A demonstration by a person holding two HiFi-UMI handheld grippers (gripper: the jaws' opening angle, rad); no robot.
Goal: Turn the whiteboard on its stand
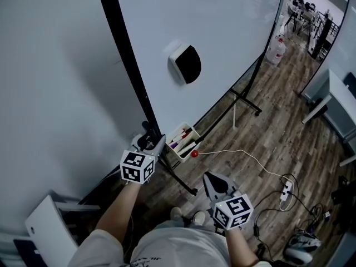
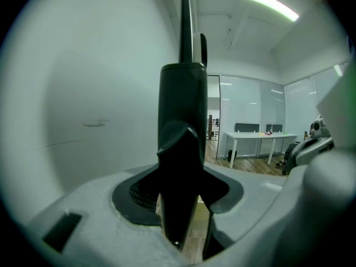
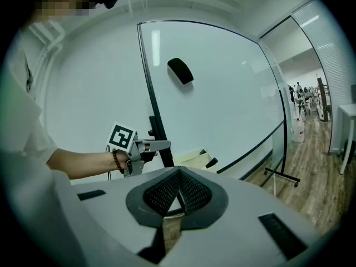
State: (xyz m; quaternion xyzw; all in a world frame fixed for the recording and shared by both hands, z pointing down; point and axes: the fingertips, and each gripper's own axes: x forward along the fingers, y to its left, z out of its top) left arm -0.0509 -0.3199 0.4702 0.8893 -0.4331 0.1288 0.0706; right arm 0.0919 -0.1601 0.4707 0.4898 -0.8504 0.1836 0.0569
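Note:
The big whiteboard (image 1: 222,38) stands tilted on its wheeled stand (image 1: 245,100), with a black eraser (image 1: 186,64) stuck to its face. My left gripper (image 1: 151,141) is shut on the board's black side frame (image 1: 125,54) low down, just left of the marker tray (image 1: 182,141). In the left gripper view the black frame post (image 2: 181,143) fills the gap between the jaws of the left gripper (image 2: 183,216). My right gripper (image 1: 214,183) hangs free in front of me, shut and empty. The right gripper view shows the board (image 3: 222,104), the left gripper (image 3: 160,145) on the frame, and the right gripper (image 3: 177,191).
A white wall runs behind the board at the left. A red ball (image 1: 194,153) and a white cable lie on the wooden floor, leading to a power strip (image 1: 286,191). A white chair (image 1: 44,227) sits at the lower left. A water jug (image 1: 276,50) and desks stand far right.

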